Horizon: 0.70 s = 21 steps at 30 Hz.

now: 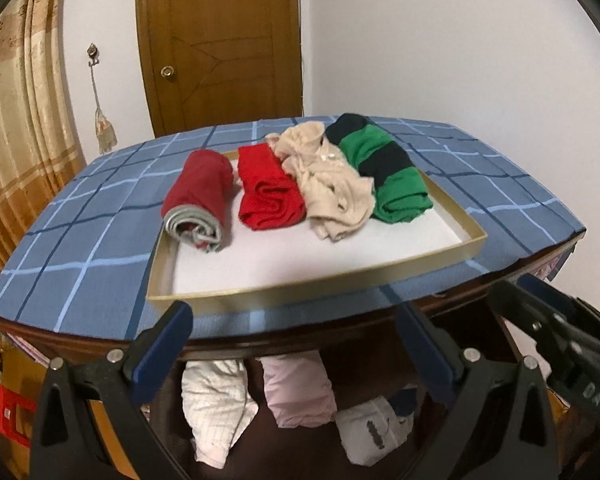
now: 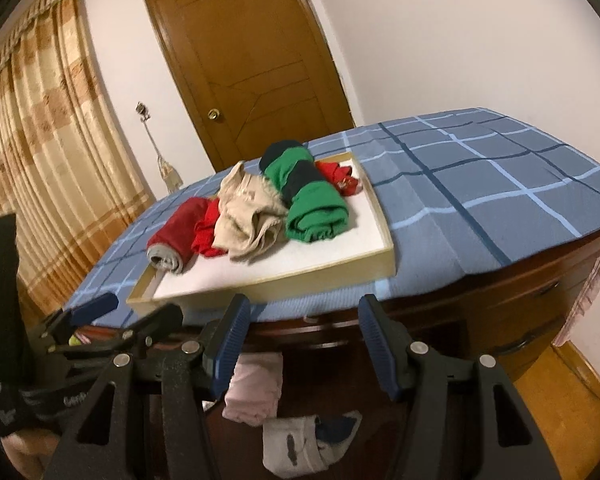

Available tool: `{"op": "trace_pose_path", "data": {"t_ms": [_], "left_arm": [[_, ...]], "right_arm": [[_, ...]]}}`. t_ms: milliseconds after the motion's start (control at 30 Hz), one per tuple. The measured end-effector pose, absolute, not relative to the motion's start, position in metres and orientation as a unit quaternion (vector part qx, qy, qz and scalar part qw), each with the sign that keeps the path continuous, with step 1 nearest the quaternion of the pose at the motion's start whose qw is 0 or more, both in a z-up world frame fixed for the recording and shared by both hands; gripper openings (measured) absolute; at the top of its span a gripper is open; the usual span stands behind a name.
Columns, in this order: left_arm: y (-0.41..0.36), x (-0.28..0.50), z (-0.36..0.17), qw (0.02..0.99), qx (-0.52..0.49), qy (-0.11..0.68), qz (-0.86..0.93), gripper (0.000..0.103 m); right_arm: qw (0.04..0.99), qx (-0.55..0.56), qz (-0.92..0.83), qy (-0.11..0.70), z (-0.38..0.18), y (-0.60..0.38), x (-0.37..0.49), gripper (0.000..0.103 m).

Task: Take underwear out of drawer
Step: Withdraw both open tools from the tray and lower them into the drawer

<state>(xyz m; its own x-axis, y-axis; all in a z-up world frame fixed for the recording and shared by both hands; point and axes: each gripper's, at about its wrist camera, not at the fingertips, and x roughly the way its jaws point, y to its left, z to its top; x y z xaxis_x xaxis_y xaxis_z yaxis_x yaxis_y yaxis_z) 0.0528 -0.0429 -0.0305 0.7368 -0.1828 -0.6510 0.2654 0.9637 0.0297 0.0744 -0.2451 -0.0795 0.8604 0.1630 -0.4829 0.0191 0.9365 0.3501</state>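
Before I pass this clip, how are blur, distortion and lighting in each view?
Left wrist view: strong fisheye bowing of the door and tablecloth edge, dark vignette in the corners, the rolled garments in the tray fairly sharp. Right wrist view: same bowing, softer overall, left gripper smeared; the open drawer below lies in shadow.

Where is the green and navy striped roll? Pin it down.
The green and navy striped roll lies in the shallow tray on the checked tabletop, rightmost of four in the left wrist view, touching the beige garment.
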Motion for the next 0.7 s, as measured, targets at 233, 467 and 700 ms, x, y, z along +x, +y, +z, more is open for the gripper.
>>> {"op": "trace_pose_path", "data": {"t_ms": [233, 467, 700], "left_arm": [[-0.033, 0.04, -0.043, 0.926, 0.059, 0.356, -0.116, 0.102], [-0.021, 0.027, -0.054, 0.921, 0.064, 0.368, -0.111, 0.102], [0.006, 0.01, -0.074, 0.913, 0.072, 0.389, -0.1, 0.102]], "right_arm": [[0.948, 0.162, 0.05, 0.268, -0.087, -0.233, 0.056, 0.059], [0.94, 0.166, 0.062, 0.293, -0.103, -0.226, 0.049, 0.059], [0.93, 0.159, 0.059, 0.327, -0.119, -0.224, 0.035, 0.059]]}}
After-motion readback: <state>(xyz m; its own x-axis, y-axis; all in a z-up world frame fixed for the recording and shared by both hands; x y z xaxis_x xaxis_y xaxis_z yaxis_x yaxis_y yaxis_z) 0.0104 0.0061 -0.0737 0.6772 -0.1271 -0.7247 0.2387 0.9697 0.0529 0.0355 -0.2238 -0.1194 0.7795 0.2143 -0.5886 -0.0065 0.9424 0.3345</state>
